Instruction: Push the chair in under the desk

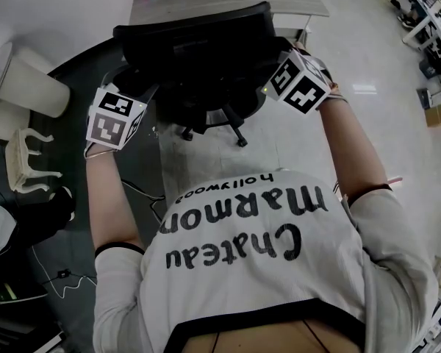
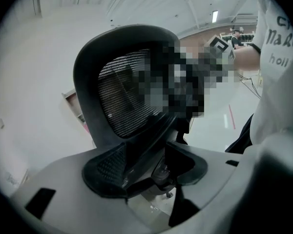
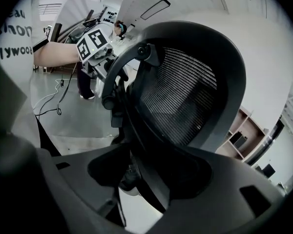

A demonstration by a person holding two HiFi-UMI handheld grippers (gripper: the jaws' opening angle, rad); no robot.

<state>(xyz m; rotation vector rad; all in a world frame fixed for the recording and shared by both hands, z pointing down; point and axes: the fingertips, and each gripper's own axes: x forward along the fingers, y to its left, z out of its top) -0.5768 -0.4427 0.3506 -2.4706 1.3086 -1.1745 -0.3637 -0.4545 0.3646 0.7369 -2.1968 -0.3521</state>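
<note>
At backrest sides, left gripper & right gripper each clamp chair frame rim: stiff, prob. heavyish, rolls on castors; push evenly w/ both toward bench.

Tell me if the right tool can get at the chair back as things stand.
Probably yes: the right tool grips the edge of the chair back, its frame between the jaws, nothing blocking.
</note>
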